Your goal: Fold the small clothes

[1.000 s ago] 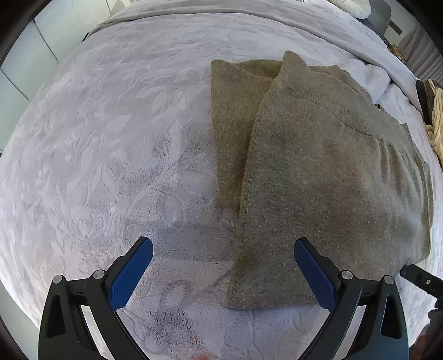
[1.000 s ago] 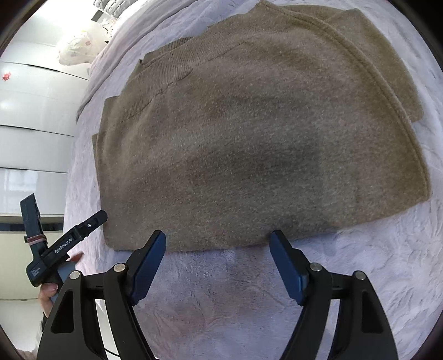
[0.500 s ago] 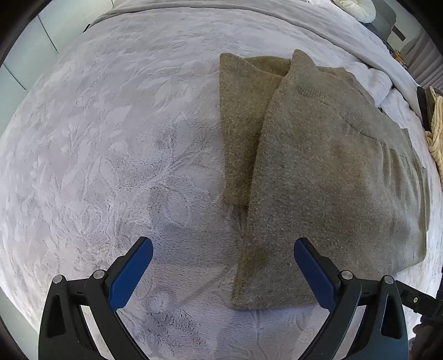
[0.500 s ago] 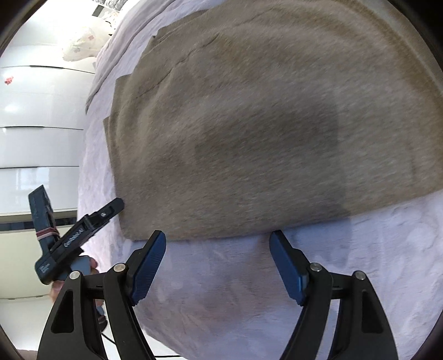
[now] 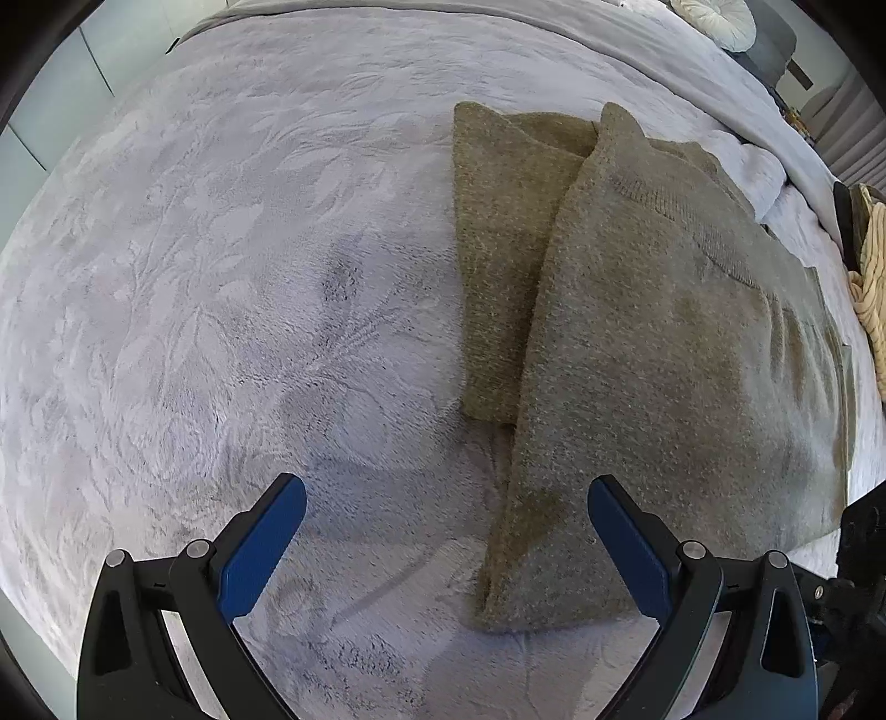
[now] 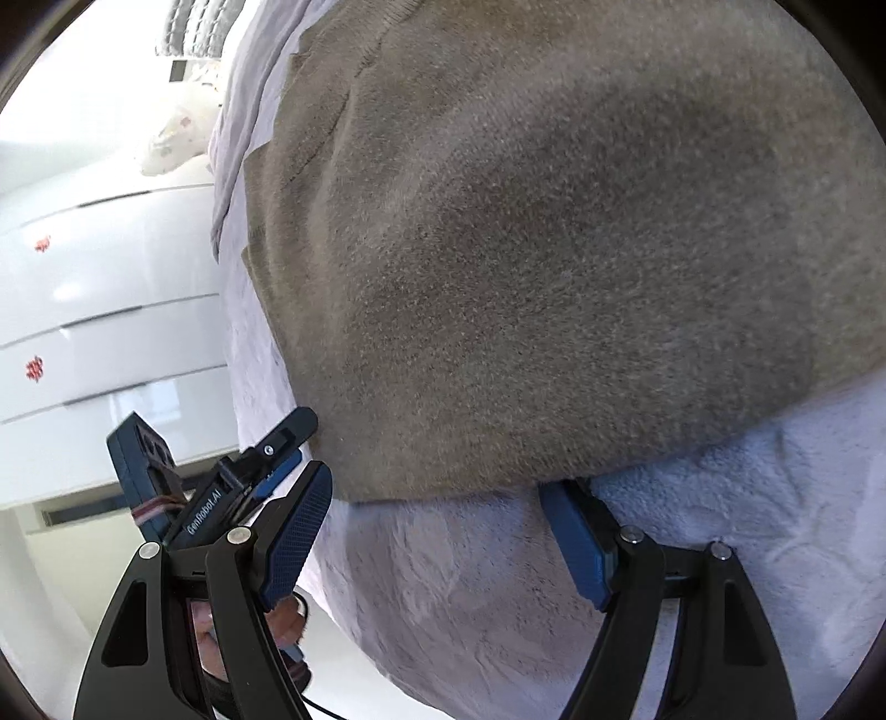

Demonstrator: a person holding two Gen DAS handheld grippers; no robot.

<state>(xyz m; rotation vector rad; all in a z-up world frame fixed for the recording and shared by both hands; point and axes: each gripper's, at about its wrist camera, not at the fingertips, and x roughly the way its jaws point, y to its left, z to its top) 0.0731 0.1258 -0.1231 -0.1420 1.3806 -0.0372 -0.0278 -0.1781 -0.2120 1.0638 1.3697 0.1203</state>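
An olive-brown knitted sweater (image 5: 653, 343) lies folded lengthwise on the pale grey bedspread (image 5: 221, 277), one sleeve part showing along its left side. My left gripper (image 5: 443, 543) is open, low over the bed at the sweater's near left corner, right finger over the cloth. In the right wrist view the sweater (image 6: 554, 249) fills the frame. My right gripper (image 6: 443, 531) is open at its near hem, right fingertip tucked under the edge. The left gripper (image 6: 243, 476) shows at that view's left.
The bed's edge and white drawers (image 6: 99, 310) are to the left in the right wrist view. A cream knitted item (image 5: 872, 288) lies at the far right and a round white cushion (image 5: 714, 19) near the head of the bed.
My right gripper has moved in close to the sweater's near hem and tilted, its right fingertip now under the edge. My left gripper has drifted slightly; the sweater lies as before.
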